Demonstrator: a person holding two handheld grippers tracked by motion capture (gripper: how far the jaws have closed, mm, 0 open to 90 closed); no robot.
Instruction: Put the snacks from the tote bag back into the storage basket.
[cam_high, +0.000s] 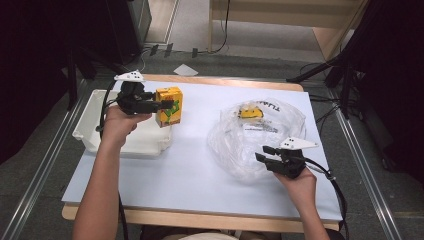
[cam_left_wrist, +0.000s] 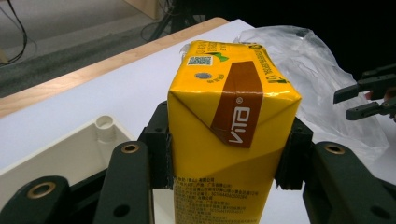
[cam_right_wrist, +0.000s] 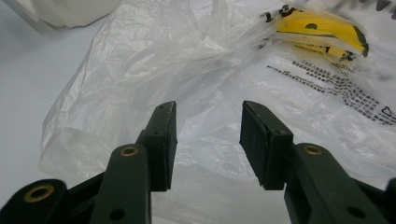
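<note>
A yellow and brown juice carton (cam_high: 170, 117) is held upright just above the table, at the right edge of a white tray (cam_high: 95, 125). My left gripper (cam_high: 167, 104) is shut on it, and in the left gripper view the pads (cam_left_wrist: 292, 158) press its two sides (cam_left_wrist: 229, 116). A crumpled clear plastic bag (cam_high: 255, 137) lies at the right with a yellow item (cam_high: 250, 112) inside. My right gripper (cam_high: 261, 152) stands open at the bag's near right side. Its jaws (cam_right_wrist: 208, 140) point over the bag's film (cam_right_wrist: 187, 70) with nothing between them.
The white tray (cam_left_wrist: 70, 154) sits at the table's left edge, its inside looking bare. A pale sheet (cam_high: 190, 170) covers the wooden tabletop. Metal rails run along both sides on the floor, and cables and stands lie beyond the far edge.
</note>
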